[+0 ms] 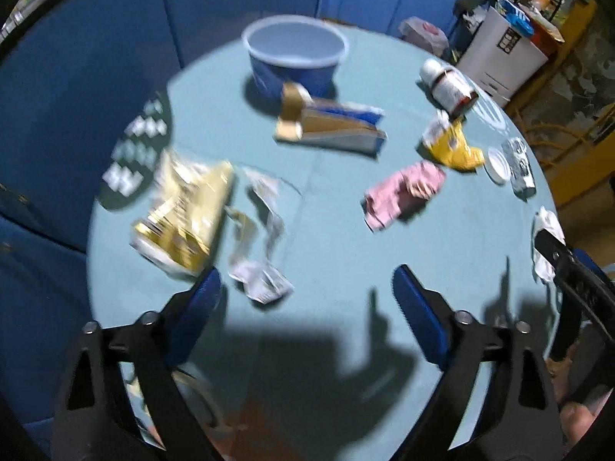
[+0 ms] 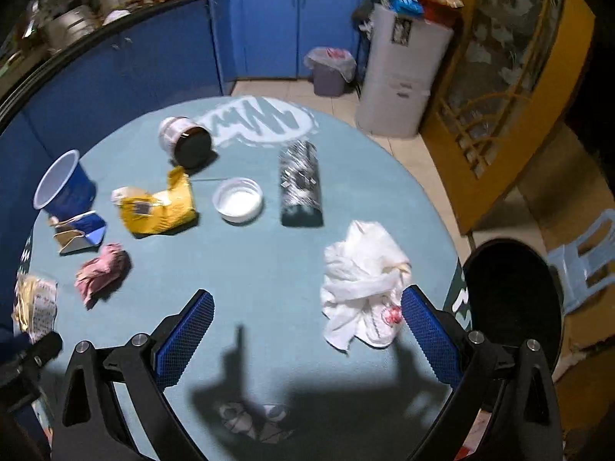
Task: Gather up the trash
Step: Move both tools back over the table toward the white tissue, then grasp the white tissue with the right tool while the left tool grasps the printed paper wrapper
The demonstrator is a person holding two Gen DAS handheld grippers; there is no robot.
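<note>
Blue-padded left hand-held gripper [image 1: 307, 288], seemingly angled tableward.

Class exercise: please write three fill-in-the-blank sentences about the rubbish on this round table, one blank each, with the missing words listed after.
1. The blue cup lies tipped on its ____.
2. The crumpled paper near the opened carton is ____ in colour.
3. The white plastic bag lies next to the right hand-held gripper, whose jaws are ____.

Missing words: side; pink; open
</note>
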